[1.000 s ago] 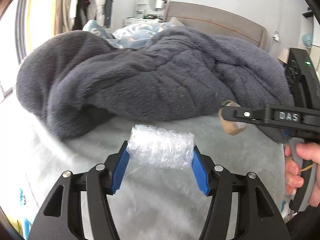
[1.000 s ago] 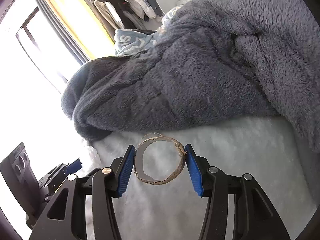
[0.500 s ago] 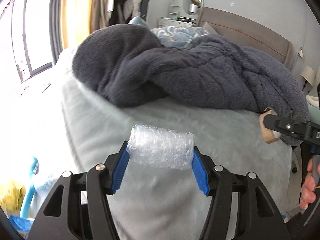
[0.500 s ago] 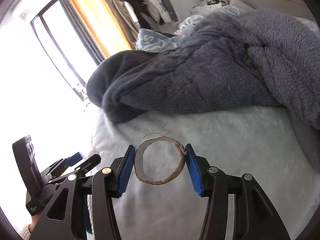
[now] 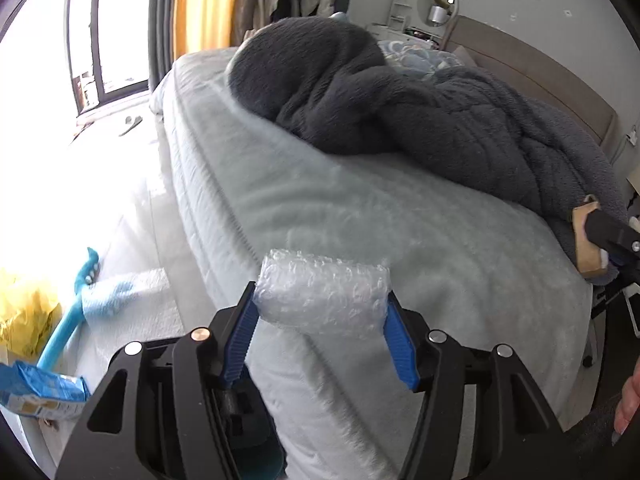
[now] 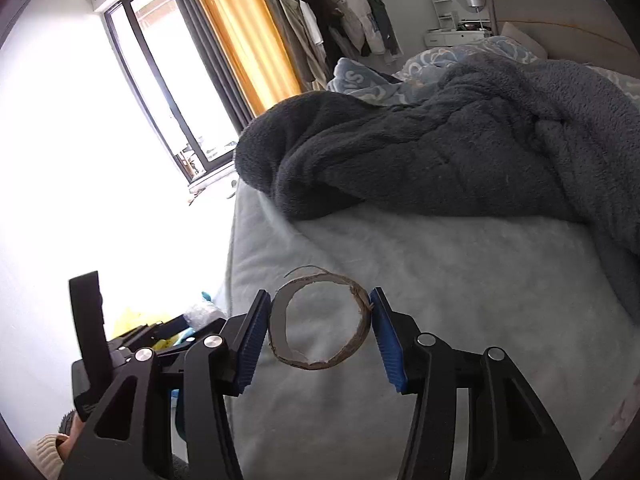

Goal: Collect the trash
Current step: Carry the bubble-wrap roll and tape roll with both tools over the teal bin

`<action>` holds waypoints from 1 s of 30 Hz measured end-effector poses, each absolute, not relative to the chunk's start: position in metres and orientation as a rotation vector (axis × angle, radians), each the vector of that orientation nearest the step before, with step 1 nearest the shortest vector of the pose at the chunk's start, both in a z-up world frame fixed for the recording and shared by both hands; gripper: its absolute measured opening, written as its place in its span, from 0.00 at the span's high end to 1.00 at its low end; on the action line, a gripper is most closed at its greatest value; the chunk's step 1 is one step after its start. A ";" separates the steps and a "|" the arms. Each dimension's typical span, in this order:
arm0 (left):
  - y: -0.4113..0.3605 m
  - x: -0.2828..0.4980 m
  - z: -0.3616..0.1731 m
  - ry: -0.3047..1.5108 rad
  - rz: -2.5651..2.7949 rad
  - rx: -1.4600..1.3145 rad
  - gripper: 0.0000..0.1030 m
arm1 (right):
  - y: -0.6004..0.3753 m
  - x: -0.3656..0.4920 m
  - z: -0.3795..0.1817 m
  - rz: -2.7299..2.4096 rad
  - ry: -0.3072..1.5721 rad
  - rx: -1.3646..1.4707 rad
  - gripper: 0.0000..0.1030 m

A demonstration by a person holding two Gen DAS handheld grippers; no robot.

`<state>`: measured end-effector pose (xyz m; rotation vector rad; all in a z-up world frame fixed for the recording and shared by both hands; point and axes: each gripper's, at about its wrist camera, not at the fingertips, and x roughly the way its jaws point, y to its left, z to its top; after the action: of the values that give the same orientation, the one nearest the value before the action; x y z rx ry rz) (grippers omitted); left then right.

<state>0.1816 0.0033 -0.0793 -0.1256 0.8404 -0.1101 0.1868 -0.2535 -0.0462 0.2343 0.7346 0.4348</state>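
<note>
While both pieces of trash are held clear above the bed, the risks lie in the grips. The left tool pinches a wad of bubble wrap by its ends; being springy and slick, it could squirm out if the squeeze eases. The right tool clamps a thin cardboard ring across its width, already torn at the lower edge, so harder pressure may fold it flat and drop it. No bin is clearly visible; floor clutter could snag either tool.
</note>
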 end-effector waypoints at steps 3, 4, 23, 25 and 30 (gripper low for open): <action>0.015 0.180 -0.089 0.876 -0.077 -0.135 0.40 | -0.240 0.183 -0.047 0.464 0.738 0.240 0.50; 0.019 0.179 -0.093 0.890 -0.066 -0.135 0.40 | -0.235 0.183 -0.046 0.473 0.739 0.238 0.50; 0.120 0.168 -0.171 1.154 0.105 -0.261 0.40 | -0.137 0.191 -0.061 0.638 0.784 0.150 0.50; 0.129 0.166 -0.178 1.174 0.119 -0.271 0.40 | -0.126 0.192 -0.065 0.653 0.793 0.146 0.50; 0.151 0.161 -0.198 1.240 0.146 -0.317 0.40 | -0.094 0.198 -0.078 0.693 0.827 0.126 0.50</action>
<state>0.1609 0.1515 -0.1981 -0.3169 1.2398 0.1458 0.1975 -0.0940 -0.0778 0.1261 0.8271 0.6928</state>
